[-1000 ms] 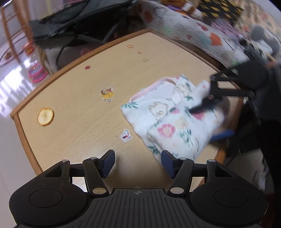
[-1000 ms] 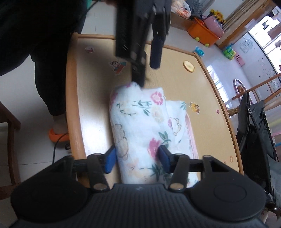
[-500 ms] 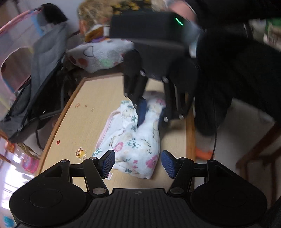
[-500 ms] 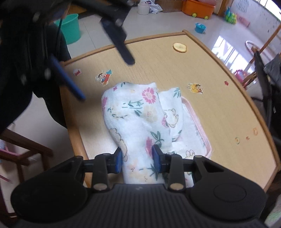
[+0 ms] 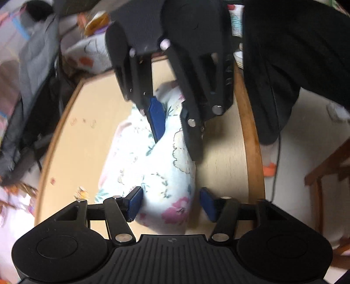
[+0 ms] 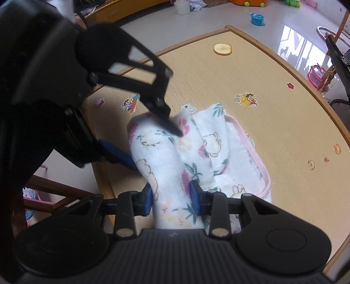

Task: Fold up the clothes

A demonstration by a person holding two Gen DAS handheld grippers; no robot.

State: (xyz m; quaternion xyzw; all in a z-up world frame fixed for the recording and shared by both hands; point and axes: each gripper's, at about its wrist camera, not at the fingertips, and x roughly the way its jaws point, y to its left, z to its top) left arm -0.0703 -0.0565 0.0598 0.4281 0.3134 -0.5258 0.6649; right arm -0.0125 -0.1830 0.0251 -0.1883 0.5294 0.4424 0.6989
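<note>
A white floral cloth (image 6: 166,161), rolled into a thick fold with a pink-edged layer beside it, lies near the edge of the wooden table (image 6: 218,76). My right gripper (image 6: 171,198) is shut on the near end of the roll, both blue pads pressing its sides. In the left wrist view the right gripper (image 5: 177,142) clamps the far end of the cloth (image 5: 166,174). My left gripper (image 5: 171,203) straddles the other end and its jaws are closing. One pad touches the cloth and the other stands a little apart. In the right wrist view the left gripper (image 6: 153,148) comes in from the upper left.
Cartoon stickers (image 6: 246,99) and a round yellowish slice (image 6: 222,49) lie on the table. The table edge (image 5: 249,131) runs close beside the cloth. A person in dark clothes (image 5: 295,54) stands there, with a wooden chair (image 5: 323,174) alongside. Toys and a blue bucket (image 6: 257,18) sit on the floor.
My left gripper swung round and came down over one end of the cloth roll, facing the right gripper. The right gripper's pads closed in on the roll and hold it.
</note>
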